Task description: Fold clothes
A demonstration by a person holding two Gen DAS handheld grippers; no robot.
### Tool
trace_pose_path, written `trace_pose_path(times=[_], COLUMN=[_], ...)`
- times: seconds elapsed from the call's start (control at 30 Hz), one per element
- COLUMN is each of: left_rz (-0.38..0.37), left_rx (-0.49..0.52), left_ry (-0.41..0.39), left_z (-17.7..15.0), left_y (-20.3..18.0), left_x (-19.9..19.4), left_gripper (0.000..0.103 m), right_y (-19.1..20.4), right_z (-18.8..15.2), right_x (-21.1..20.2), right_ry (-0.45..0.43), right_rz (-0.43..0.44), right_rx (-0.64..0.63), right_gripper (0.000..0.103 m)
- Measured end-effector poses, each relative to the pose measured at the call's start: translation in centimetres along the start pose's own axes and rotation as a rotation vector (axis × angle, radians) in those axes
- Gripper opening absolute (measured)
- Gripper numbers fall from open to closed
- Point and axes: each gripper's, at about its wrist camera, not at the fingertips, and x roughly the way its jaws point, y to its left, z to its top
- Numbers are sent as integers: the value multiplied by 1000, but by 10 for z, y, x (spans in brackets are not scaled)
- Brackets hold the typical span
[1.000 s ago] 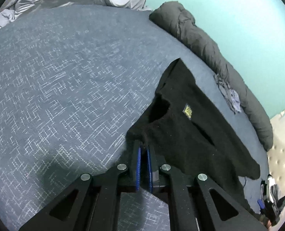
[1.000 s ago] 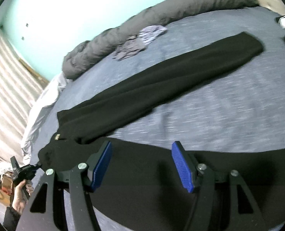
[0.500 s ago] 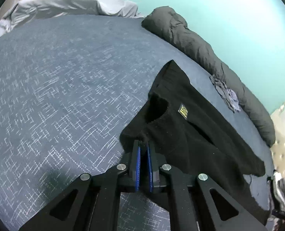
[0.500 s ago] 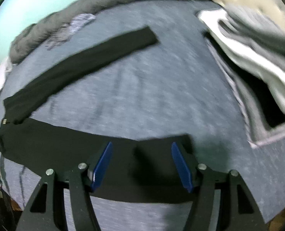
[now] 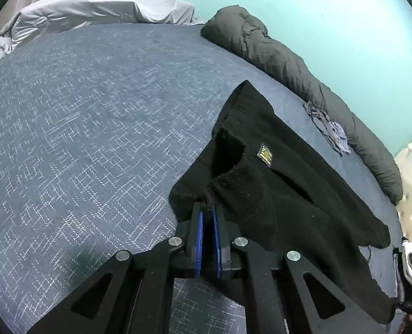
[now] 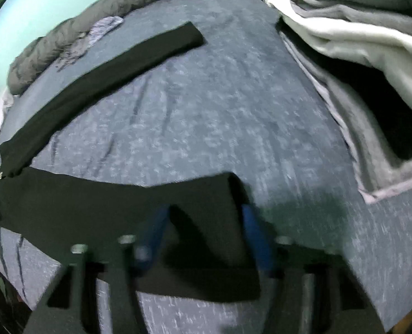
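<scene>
Black trousers (image 5: 275, 192) lie spread on the blue patterned bed (image 5: 94, 139), with a small gold label by the waistband. My left gripper (image 5: 207, 208) is shut on the waistband's near edge. In the blurred right wrist view the two legs run leftward: the far leg (image 6: 108, 66) lies flat, and the near leg (image 6: 94, 200) ends at my right gripper (image 6: 206, 214). That gripper is open, and the near leg's cuff sits between its blue fingers (image 6: 250, 222). A person's hand shows at the far left edge there.
A rolled dark grey duvet (image 5: 289, 64) lines the teal wall, with a small crumpled bluish cloth (image 5: 328, 130) beside it. Pale grey bedding (image 5: 94, 14) lies at the far end. A pile of grey and white clothes (image 6: 359, 36) sits right of the trousers.
My right gripper has slid along the near leg to its cuff, and its view has swung toward the clothes pile. The left gripper has stayed shut on the waistband, shifting only slightly.
</scene>
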Motion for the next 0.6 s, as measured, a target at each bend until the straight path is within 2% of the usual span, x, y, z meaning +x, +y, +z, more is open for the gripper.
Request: trace_pose_path(times=[0.03,0.07,0.1,0.33,0.5,0.6], left_rz=[2,4,6,20,28,23], left_rx=[-2,-4,-7,-22,-45,-63], left_ry=[-1,-1,-2,-5,-8,-16], left_z=[0,0,0,0,-1,-1], left_y=[1,3,4,13,21,25], left_x=[0,0,-1,-2,-2,-4], left_gripper=[7,7,7,7,7,7], right_y=[1,4,6,1,5,1], right_z=[1,2,3,30,63,77], right_x=[1,0,0,-23,-41,-42], right_ry=[-4,-11,-16,-111,-206,-223], right_rz=[3,13,10,-9,-77,-121], right_rx=[-9,-22,-29,15,52,101], right_gripper=[18,10,8,5,4,4])
